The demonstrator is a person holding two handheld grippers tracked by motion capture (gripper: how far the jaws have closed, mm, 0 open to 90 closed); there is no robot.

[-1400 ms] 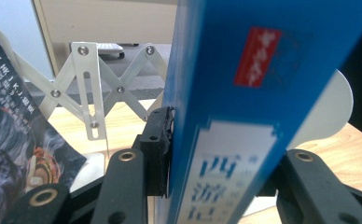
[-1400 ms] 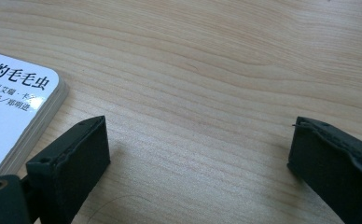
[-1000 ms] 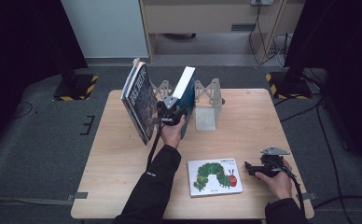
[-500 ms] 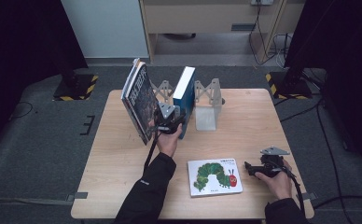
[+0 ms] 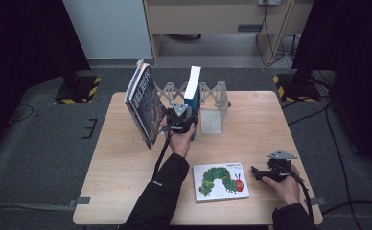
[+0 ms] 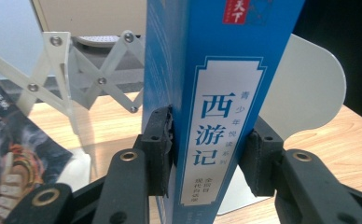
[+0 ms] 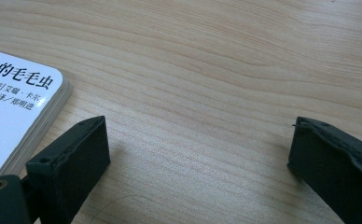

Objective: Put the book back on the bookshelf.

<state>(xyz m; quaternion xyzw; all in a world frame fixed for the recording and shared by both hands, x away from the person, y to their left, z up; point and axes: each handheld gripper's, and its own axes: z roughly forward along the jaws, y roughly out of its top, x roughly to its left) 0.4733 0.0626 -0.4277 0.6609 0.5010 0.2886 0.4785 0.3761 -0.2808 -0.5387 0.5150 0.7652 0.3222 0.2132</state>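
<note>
Left gripper (image 6: 207, 154) clamped across the spine of the blue book (image 6: 216, 93), held upright on the surface (image 5: 126, 191) within the expanding white book rack (image 5: 213, 103), beside the leaning dark book (image 5: 143, 103). The book appears rigid and moderately heavy, its glossy cover likely slippery; a low hold across the spine, as here, should resist tipping. Compared with a second ago, the book stands more upright, less tilted. Right gripper (image 7: 198, 154) rests wide and empty near the caterpillar picture book (image 5: 221, 181).
</note>
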